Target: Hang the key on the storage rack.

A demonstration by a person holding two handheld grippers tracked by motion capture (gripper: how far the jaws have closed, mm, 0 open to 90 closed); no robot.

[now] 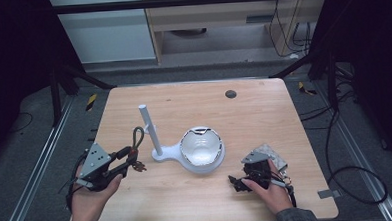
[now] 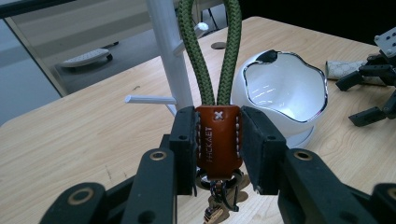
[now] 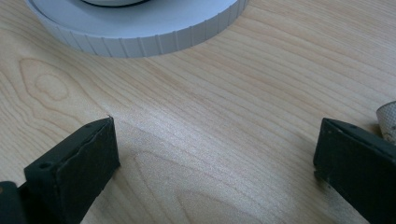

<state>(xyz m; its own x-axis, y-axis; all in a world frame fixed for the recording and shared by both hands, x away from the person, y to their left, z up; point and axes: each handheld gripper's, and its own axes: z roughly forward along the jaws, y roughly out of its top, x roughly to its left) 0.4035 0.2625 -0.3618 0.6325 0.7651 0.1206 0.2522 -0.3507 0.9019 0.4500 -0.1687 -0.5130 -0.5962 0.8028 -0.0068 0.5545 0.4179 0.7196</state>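
A wooden table [image 1: 264, 112] is filling the scene. Nearest, the left gripper [image 2: 217, 140] is clamping a brown leather key fob [image 2: 218, 137], its green cord loop [image 2: 208, 51] rising. The right gripper [image 3: 215, 158] is resting wide apart on the wood. Beyond, a white bowl [image 1: 201, 145] is sitting beside a white peg stand [image 1: 151, 130].

A dark round grommet [image 1: 230, 94] is sitting in the table [image 1: 264, 122] toward one o'clock. Black cables [image 1: 358, 183] are looping over the grey floor [image 1: 29, 128] at four o'clock. A yellow-and-black tape strip [image 1: 91, 101] is lying at ten o'clock.
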